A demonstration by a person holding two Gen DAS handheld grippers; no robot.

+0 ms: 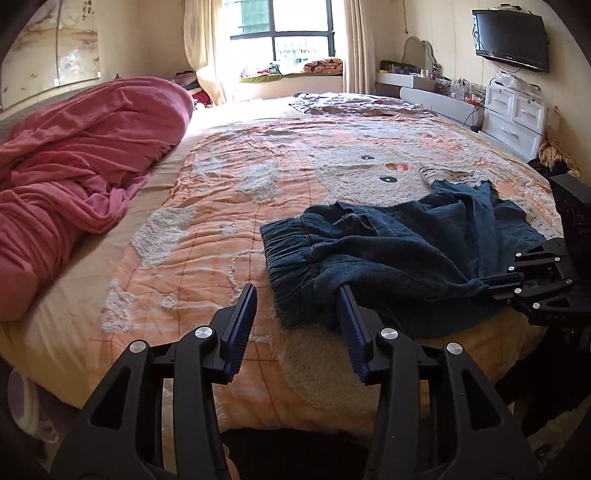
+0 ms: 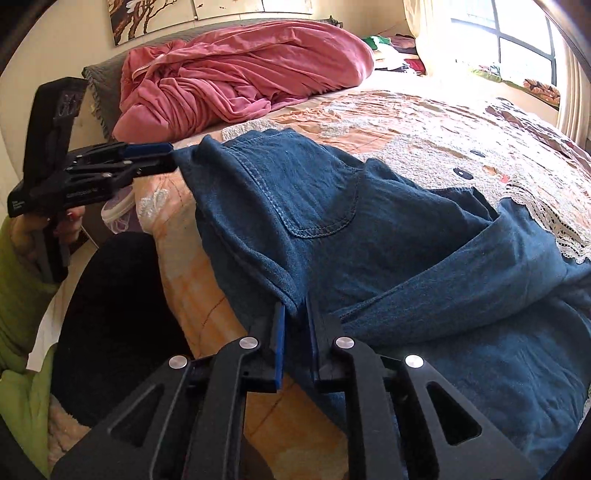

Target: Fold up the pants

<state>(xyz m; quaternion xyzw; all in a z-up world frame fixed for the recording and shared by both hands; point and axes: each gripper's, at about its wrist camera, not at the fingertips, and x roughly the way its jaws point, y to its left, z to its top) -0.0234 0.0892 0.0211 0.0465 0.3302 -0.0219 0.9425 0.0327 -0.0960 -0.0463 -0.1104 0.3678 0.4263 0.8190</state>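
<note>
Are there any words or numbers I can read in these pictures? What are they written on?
None can be read for sure.
Wall scroll: dark brush characters at its top, too small to read.
Left gripper: pale lettering on its side and a small white label at its rear, both blurred.
Right gripper: faint raised letters on its body, unreadable.
TV: a tiny mark on the lower frame, too small.
Blue pants: no label visible.

My left wrist view looks low along the bed [image 1: 207, 229] toward the window [image 1: 282, 27]; my right wrist view sits close above the pants [image 2: 332, 206], facing the headboard end; both share pants and bed.
</note>
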